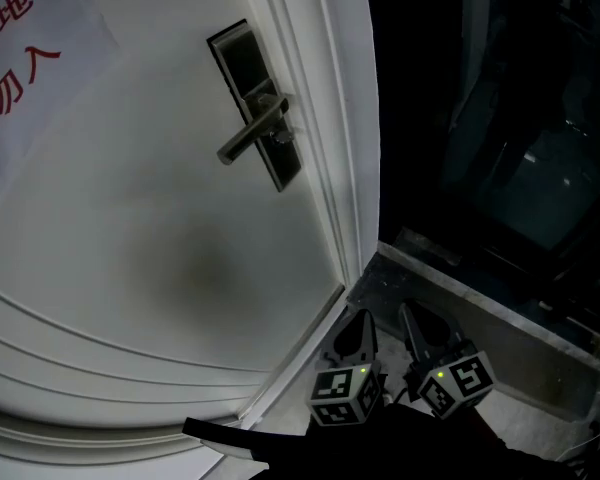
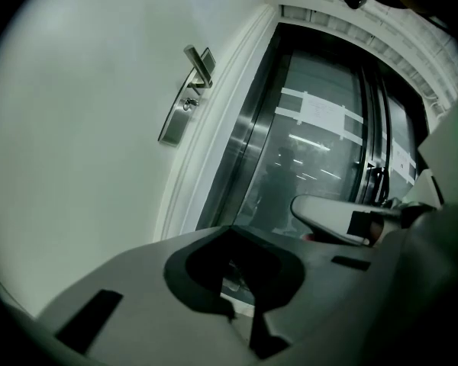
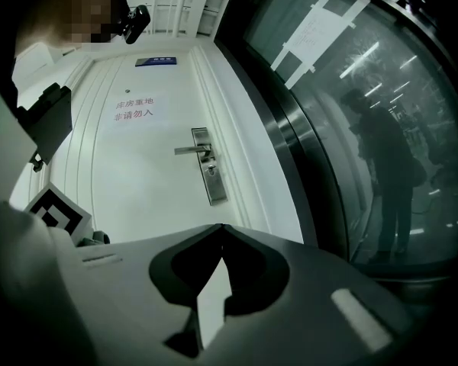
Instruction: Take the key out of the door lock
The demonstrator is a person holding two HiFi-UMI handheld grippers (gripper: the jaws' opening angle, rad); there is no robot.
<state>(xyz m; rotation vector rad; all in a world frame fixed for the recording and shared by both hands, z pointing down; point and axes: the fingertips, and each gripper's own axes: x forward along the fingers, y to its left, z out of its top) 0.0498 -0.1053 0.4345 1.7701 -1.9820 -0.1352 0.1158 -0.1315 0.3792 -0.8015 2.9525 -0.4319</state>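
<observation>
Plainly, the key (image 3: 210, 168) sits in the lock plate (image 3: 212, 185) just under the lever handle (image 3: 189, 150) of the white door (image 1: 160, 228). The left gripper (image 1: 363, 318) and right gripper (image 1: 406, 313) hang low by the door frame, well apart from the key, each clenched tip to tip on nothing. The reach seems not yet begun. Next, one gripper must rise, open and straddle the key's head.

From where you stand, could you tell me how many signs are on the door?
2. A blue plaque sits near the top; a white sheet with red characters hangs below it.
</observation>
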